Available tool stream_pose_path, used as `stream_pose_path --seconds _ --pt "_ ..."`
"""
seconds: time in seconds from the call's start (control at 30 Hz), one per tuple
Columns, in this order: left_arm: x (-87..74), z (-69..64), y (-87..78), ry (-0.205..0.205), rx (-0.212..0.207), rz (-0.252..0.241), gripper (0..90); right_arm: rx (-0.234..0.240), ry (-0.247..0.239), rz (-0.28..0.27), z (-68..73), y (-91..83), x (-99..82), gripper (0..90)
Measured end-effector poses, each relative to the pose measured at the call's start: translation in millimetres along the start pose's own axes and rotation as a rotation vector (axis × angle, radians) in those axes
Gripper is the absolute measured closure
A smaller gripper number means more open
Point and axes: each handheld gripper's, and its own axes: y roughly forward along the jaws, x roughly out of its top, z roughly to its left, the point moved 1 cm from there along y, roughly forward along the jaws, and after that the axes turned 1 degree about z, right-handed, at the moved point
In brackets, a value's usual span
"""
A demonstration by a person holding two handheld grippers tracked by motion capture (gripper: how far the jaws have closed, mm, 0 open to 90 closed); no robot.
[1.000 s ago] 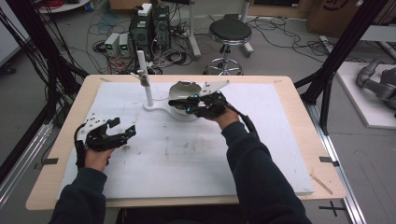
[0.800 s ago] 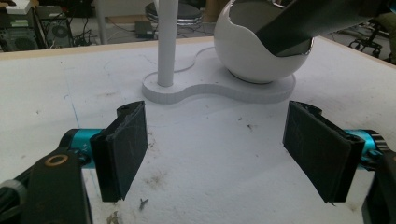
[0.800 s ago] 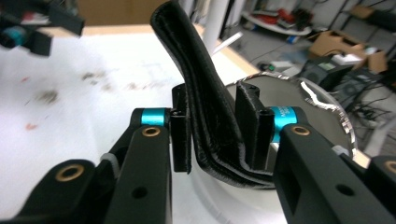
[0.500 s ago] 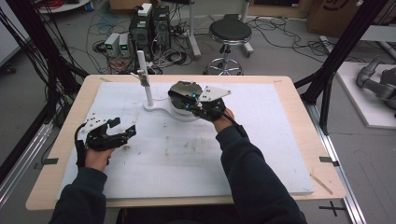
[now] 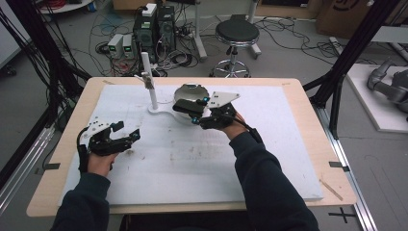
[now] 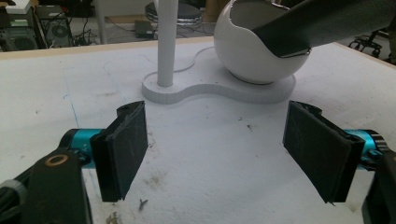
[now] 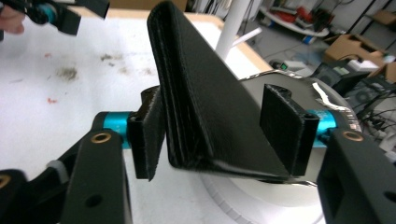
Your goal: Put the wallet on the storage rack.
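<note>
While the white post (image 5: 149,82) stands beside it, the bowl (image 5: 189,98) holds a black strip (image 7: 205,102).

Grey floor (image 5: 298,53) w/ loose cables; black round stool (image 5: 236,32) behind wooden table (image 5: 308,125); PC towers (image 5: 156,26) at rear; black frame struts (image 5: 353,48) both sides.

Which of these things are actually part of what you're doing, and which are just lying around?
In the job:
- black folded wallet, between the right tool's jaws
- white bowl on its white stand

Just about:
- left tool, open, idle
- black stool
- computer boxes on the floor
</note>
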Motion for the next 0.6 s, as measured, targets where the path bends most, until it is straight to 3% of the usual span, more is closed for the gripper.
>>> stream_pose_path --seconds 0.37,0.4,0.6 --pt "-0.2 -0.2 0.2 -0.001 0.000 0.002 22.1 -0.019 0.081 -0.024 -9.7 -36.6 -10.4 31.9" --pt "-0.2 -0.4 0.5 0.000 -0.002 0.001 22.1 -0.034 0.118 -0.016 -13.8 -47.8 -15.4 30.6" --pt "-0.1 -0.4 0.8 -0.003 -0.001 0.002 22.1 -0.120 0.189 -0.033 -23.1 -86.0 -37.4 28.7"
